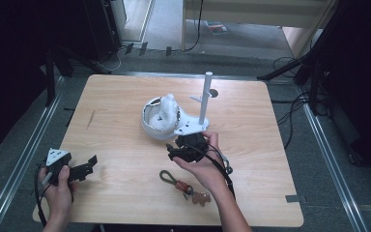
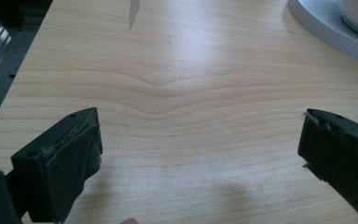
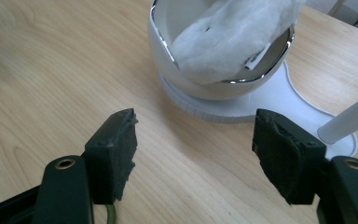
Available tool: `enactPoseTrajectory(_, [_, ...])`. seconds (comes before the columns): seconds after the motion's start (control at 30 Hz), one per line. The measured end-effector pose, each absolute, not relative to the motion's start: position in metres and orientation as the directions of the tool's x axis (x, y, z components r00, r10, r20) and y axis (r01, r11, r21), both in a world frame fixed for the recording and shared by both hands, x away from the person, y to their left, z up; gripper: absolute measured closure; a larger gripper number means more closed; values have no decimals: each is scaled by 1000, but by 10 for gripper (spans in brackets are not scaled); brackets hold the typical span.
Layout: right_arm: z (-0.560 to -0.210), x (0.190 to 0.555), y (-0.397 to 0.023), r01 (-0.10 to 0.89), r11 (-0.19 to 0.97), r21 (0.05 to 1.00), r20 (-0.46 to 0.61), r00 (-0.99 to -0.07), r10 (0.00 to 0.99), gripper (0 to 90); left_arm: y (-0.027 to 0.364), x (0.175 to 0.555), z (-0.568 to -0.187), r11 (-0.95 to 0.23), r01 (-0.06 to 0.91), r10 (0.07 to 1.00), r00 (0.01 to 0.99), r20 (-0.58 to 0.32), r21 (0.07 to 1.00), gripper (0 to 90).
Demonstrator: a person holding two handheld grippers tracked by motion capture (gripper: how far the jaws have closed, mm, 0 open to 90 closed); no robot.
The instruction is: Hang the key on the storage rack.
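Observation:
A white bowl (image 1: 152, 124) with a chrome rim stands tilted on a white base (image 1: 192, 127) that carries an upright white post (image 1: 205, 96). A white fluffy wad (image 1: 167, 108) lies in the bowl. My right gripper (image 1: 173, 151) sits just in front of the base, open, with bare table between its jaws. In the right gripper view that gripper (image 3: 193, 135) faces the bowl (image 3: 200, 84), the wad (image 3: 233, 37) and the post (image 3: 349, 119). My left gripper (image 1: 92, 162) rests open near the table's front left; in its own view the left gripper (image 2: 200, 135) holds nothing.
A keychain (image 1: 183, 184) with a green loop and a brown charm lies on the wooden table (image 1: 125, 96) near the front, by the right wrist. A dark streak (image 2: 133, 14) marks the wood at the left. Cables and stands ring the table on the floor.

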State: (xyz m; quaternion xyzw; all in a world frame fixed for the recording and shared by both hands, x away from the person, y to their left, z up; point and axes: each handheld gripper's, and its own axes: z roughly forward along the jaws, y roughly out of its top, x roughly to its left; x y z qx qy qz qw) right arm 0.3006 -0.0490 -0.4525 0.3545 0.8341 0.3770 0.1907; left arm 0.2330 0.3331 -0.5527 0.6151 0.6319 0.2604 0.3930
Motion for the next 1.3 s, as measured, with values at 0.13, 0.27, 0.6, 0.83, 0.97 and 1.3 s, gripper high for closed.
enactPoseTrajectory(0.13, [-455, 296, -51, 445, 487, 751, -58, -691, 720, 317, 333, 234, -553, 110, 574, 981, 66, -180, 812, 4])
enactPoseTrajectory(0.27, [-456, 293, -51, 444, 511, 736, -63, -706, 705, 317, 334, 233, -553, 110, 573, 981, 67, -180, 812, 4])
enactPoseTrajectory(0.6, [-466, 282, -48, 429, 592, 682, -65, -770, 634, 331, 333, 233, -553, 109, 572, 982, 66, -179, 813, 4])
enactPoseTrajectory(0.83, [-473, 277, -48, 443, 626, 642, -52, -790, 611, 340, 333, 233, -553, 106, 572, 982, 68, -176, 814, 4])
enactPoseTrajectory(0.97, [-478, 273, -47, 445, 648, 618, -41, -805, 592, 342, 333, 233, -553, 107, 570, 982, 68, -177, 814, 4])
enactPoseTrajectory(1.3, [-478, 263, -46, 449, 697, 558, -26, -831, 556, 357, 333, 233, -553, 105, 572, 982, 69, -175, 814, 4])
